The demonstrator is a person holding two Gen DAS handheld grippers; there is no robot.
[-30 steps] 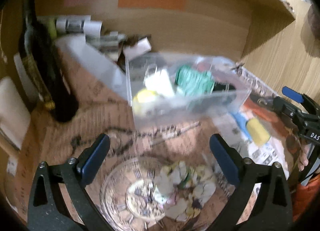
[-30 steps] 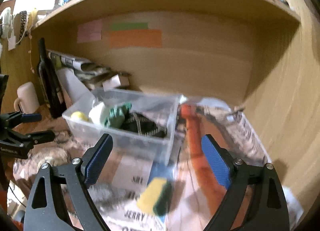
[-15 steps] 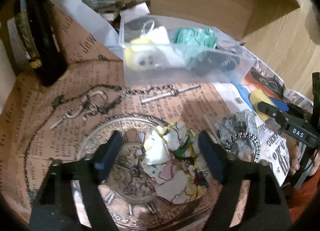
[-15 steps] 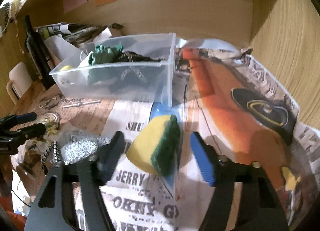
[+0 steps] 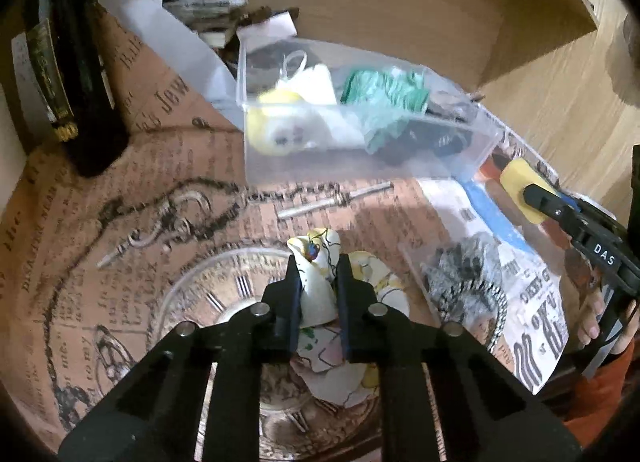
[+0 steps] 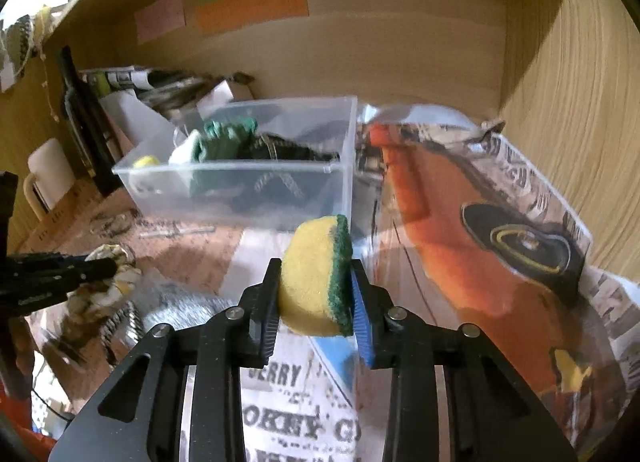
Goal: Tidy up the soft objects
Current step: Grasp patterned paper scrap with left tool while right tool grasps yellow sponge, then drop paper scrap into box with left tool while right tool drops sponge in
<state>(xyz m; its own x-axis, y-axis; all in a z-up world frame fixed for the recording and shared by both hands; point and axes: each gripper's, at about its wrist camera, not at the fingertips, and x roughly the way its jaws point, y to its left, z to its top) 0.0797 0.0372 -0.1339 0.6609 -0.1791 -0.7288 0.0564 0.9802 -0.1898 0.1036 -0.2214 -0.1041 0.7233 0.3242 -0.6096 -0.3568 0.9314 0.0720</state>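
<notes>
We grip the floral cloth (image 5: 316,282) in the left gripper (image 5: 318,268) at lower centre and the sponge (image 6: 316,278) in the right gripper (image 6: 316,282) at centre; next, we judge, both go into the clear bin (image 6: 240,182) at upper centre.

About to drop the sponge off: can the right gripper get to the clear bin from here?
Probably yes. The right gripper, shut on the sponge, faces the clear bin, whose top is open; only flat printed paper lies between them.

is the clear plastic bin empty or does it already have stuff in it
Not empty. The clear plastic bin has no lid and already holds a green cloth, a yellow and white soft toy and dark items.
</notes>
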